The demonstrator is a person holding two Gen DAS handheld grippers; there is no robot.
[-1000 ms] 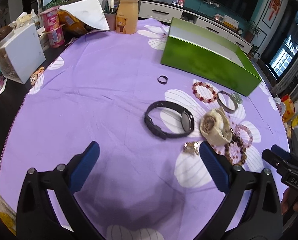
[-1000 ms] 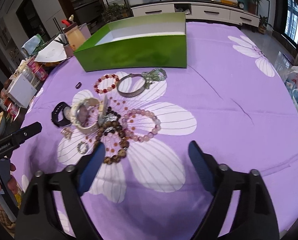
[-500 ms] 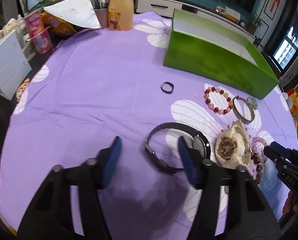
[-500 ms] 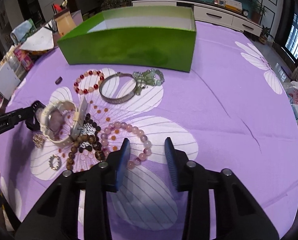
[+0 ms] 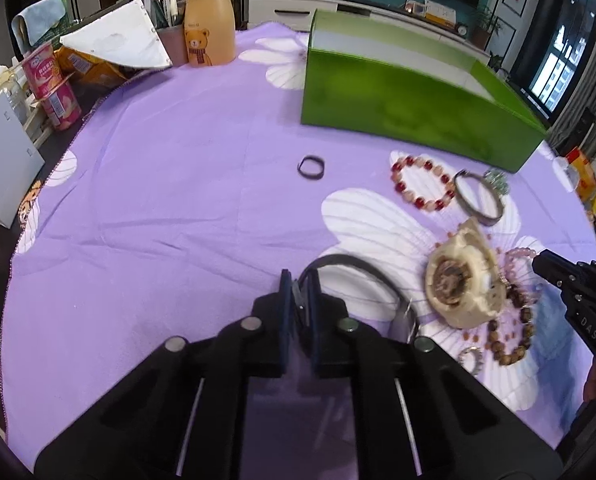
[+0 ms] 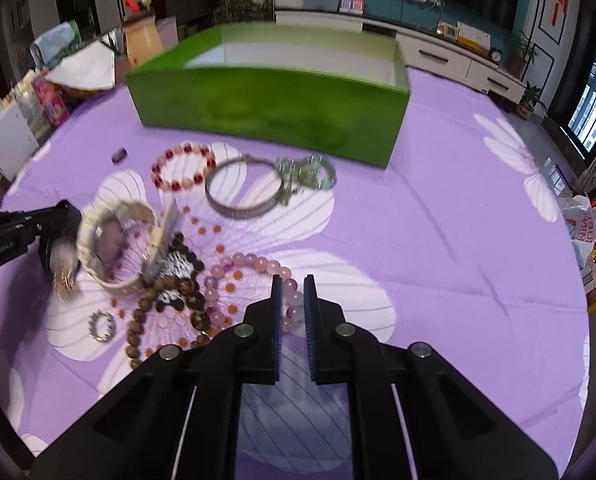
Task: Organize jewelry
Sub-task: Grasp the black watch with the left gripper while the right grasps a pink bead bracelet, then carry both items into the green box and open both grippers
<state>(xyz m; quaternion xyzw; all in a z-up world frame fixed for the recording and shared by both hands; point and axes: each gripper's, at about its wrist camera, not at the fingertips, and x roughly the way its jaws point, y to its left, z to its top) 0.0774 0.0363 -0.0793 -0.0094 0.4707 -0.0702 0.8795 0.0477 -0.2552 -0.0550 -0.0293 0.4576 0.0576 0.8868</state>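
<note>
On the purple flowered cloth, my left gripper is closing its jaws, its pads pinching the strap of a black watch. My right gripper is closing too, with beads of a pink bracelet pressed between its pads. Between them lie a cream watch, a brown bead bracelet, a small silver ring, a red bead bracelet and a silver bangle. A dark ring lies apart. An open green box stands behind.
A bear-print bottle, yoghurt cups, snack packets and a white box crowd the table's far left edge. Plastic bags sit beyond the right edge. A TV cabinet runs along the back.
Both grippers went from wide open to closed as they came down and forward. The left one closed on the black watch strap, the right one on the pink bracelet.
</note>
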